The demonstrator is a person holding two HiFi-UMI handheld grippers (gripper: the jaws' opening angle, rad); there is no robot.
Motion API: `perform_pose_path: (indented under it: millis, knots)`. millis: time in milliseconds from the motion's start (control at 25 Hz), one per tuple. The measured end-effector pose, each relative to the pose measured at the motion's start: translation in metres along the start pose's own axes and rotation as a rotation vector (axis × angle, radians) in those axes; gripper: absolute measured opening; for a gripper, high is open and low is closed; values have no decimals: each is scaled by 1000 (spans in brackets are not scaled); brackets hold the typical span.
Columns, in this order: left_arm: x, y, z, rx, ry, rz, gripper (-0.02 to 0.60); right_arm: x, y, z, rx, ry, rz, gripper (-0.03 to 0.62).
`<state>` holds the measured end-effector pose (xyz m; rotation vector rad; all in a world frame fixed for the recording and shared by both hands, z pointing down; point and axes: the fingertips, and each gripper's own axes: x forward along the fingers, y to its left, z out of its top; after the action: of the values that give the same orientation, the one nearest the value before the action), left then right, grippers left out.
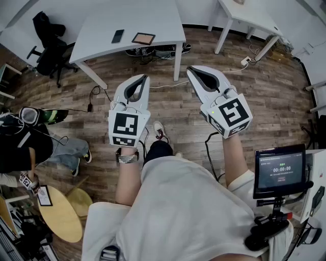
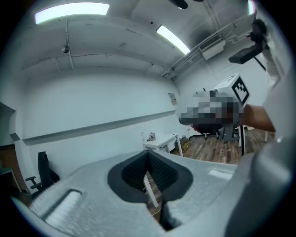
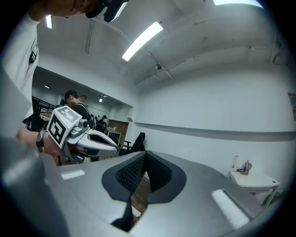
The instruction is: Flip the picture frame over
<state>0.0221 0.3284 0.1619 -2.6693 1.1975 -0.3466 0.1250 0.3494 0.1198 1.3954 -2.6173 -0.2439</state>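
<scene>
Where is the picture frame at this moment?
In the head view, the picture frame lies flat on the white table at the upper centre, just right of a dark phone and near the table's front edge.

A white rectangular bench [image 1: 150, 15] is carrying a dark flat phone [image 1: 117, 36] and, lying just beside it, a brown square picture frame [image 1: 143, 38].

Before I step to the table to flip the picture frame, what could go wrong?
1. A white cable crosses the floor between you and the white table; you might trip.
2. The phone lies close beside the picture frame and could be pushed.
3. The left hand-held gripper and right hand-held gripper are both shut, and the frame lies flat, so a grip may slip.
</scene>
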Motion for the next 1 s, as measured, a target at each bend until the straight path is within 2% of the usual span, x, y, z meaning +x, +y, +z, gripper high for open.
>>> perform_pose_path:
  millis: [280,560,1000]
  knots:
    - [0,-12,-2,-4,4,-7,2,-3,4,0,12,-31,27,2]
    - [7,-11,-10,-16,-1,18,2,8,-1,-14,-77,-9,54,3]
    - [116,104,-42,-61,41,53,2,161,-75,-31,-131,60,116,5]
